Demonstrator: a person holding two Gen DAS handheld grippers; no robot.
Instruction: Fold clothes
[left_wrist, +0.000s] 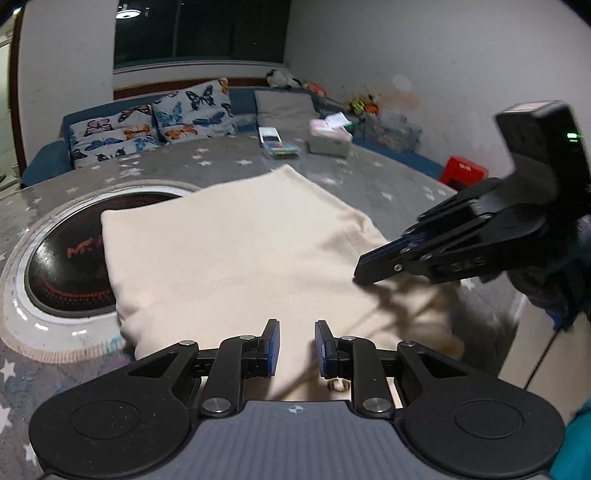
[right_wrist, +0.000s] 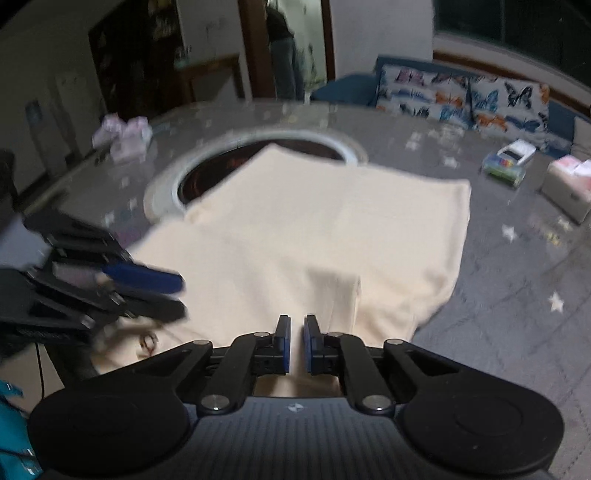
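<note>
Nearest the left wrist camera, the left hand-held gripper (left_wrist: 296, 349) was black, jointed plastic with blue ribbed pads, its jaws parted with nothing pinched between them, poised over the near edge of the cream garment (left_wrist: 236, 254). The garment was a soft, matte knit, folded into a rough rectangle with rounded, puffy edges. It lay on the bench (left_wrist: 369, 177), which wore a grey cloth printed with pale stars. The garment's far left corner overlapped a round, glossy black cooktop (left_wrist: 70, 266) ringed in white, set into the bench.

In that view the right hand-held gripper (left_wrist: 364, 273) reached in from the right, its jaws together, tip touching the garment's right side. Its own blurred camera showed the pads (right_wrist: 284, 343) nearly meeting; I could not tell whether cloth was caught between them.

Only the right view showed a folded flap (right_wrist: 332, 295) of the garment standing up near the bench's near edge.

Farther off, a white box (left_wrist: 328, 142) sat toward the bench's far edge. Beyond, butterfly-print cushions (left_wrist: 155, 125) lined a blue sofa.
</note>
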